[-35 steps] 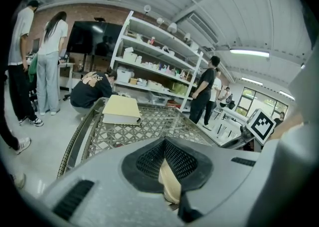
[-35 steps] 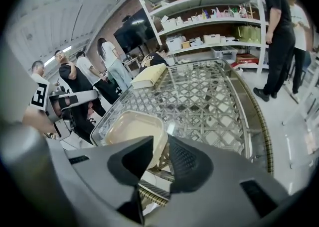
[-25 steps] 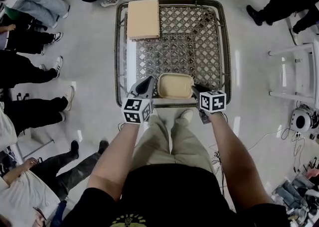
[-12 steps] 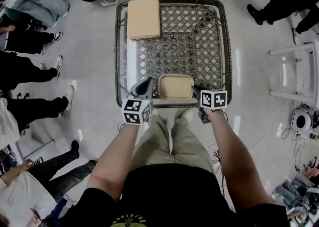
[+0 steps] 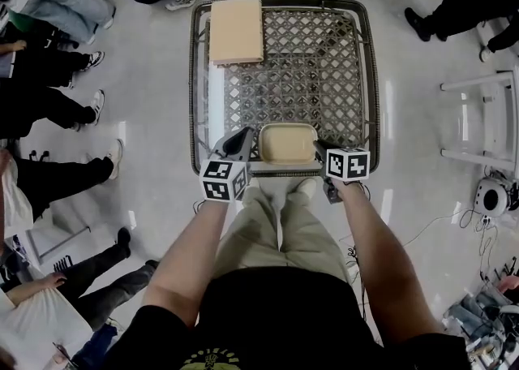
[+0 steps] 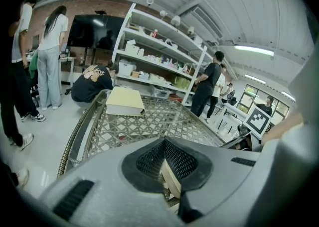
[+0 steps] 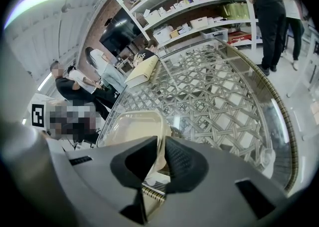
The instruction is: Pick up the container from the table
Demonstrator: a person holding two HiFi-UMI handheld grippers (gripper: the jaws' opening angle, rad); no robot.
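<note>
A cream rectangular container (image 5: 287, 143) is at the near edge of the lattice-topped glass table (image 5: 324, 68). My left gripper (image 5: 245, 136) is at its left end, my right gripper (image 5: 319, 148) at its right end. In the left gripper view the left gripper (image 6: 165, 146) is shut, with the container's cream edge (image 6: 171, 180) pinched between its black pads. In the right gripper view the right gripper (image 7: 160, 146) is shut on the thin rim of the container (image 7: 133, 126). Whether the container's base touches the glass I cannot tell.
A flat tan block (image 5: 236, 31) lies on the table's far left corner. Seated and standing people (image 5: 49, 109) ring the table on the left and far side. A white frame (image 5: 486, 117) stands at the right. The person's legs (image 5: 280, 222) are against the near rim.
</note>
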